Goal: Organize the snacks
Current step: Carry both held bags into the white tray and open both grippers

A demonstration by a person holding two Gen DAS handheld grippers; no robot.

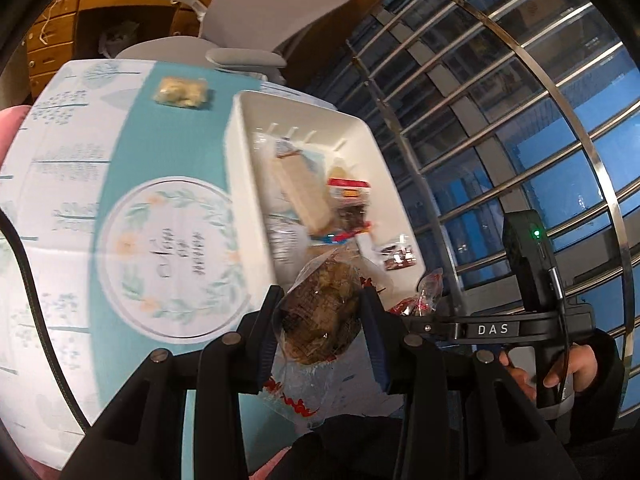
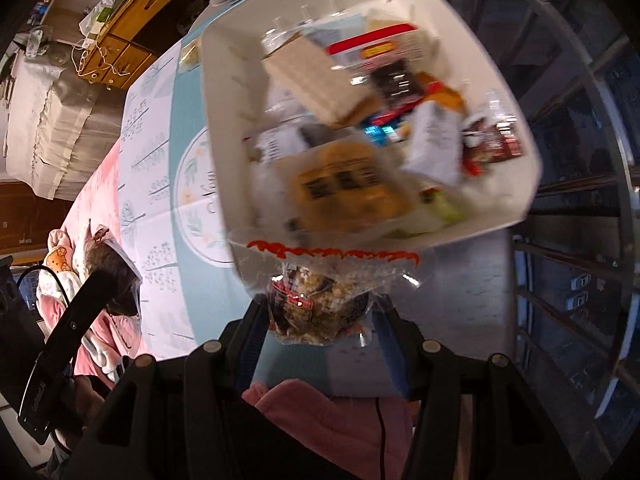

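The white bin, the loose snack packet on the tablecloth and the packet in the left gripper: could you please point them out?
white bin (image 1: 248,168): left wrist view, bare left wall.
loose snack packet (image 1: 182,92): left wrist view, middle of the wrapper.
packet in the left gripper (image 1: 320,312): left wrist view, brown contents between the fingers.

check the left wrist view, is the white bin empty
No, the white bin already holds a jumble of snack packs, among them a long beige pack and a red-topped pack.
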